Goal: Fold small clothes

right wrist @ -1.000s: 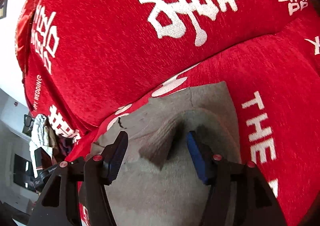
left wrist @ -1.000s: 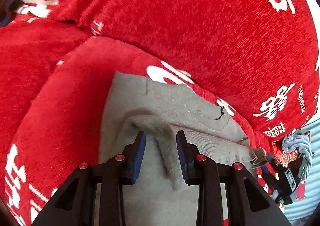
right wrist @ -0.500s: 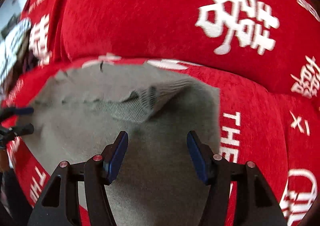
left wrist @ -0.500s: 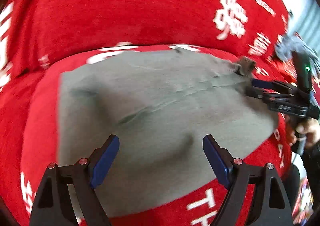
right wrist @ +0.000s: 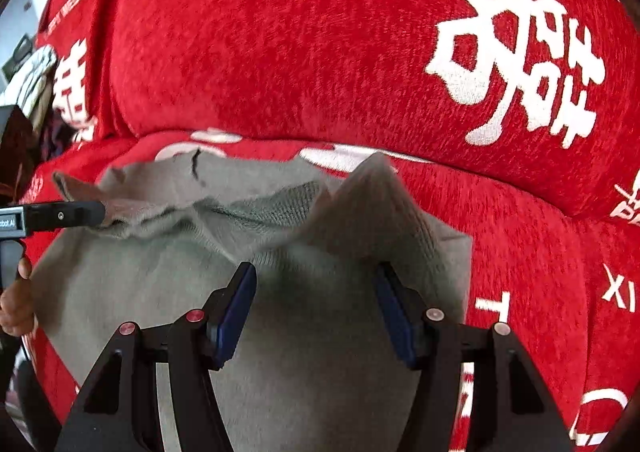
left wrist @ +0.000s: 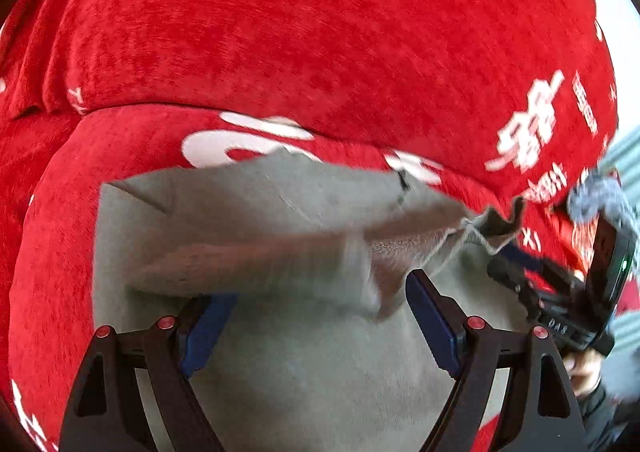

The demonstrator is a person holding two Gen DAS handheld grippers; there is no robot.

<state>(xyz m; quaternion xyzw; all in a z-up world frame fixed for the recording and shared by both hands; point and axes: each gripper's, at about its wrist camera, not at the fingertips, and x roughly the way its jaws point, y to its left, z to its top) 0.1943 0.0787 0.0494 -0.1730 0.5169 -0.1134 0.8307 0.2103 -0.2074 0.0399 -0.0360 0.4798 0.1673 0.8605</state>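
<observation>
Garment: grey knit garment (left wrist: 320, 364), partly folded, on red sofa cover (left wrist: 320, 32).
Left gripper (left wrist: 316, 316): jaws apart, released.
Right gripper (right wrist: 316, 304): jaws apart, released.

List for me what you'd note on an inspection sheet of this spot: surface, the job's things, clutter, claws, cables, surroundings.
Surface: red sofa cover with white lettering, over seat and backrest.
Job's things: grey knit garment spread on the seat, its far edge raised in a loose fold.
Clutter: bundle of grey cloth at the sofa's end, blurred.
Claws: left claw and right claw both open, fingers wide apart, the raised fold in front of each.
Cables: nothing seen.
Surroundings: pale wall beyond the sofa.
</observation>
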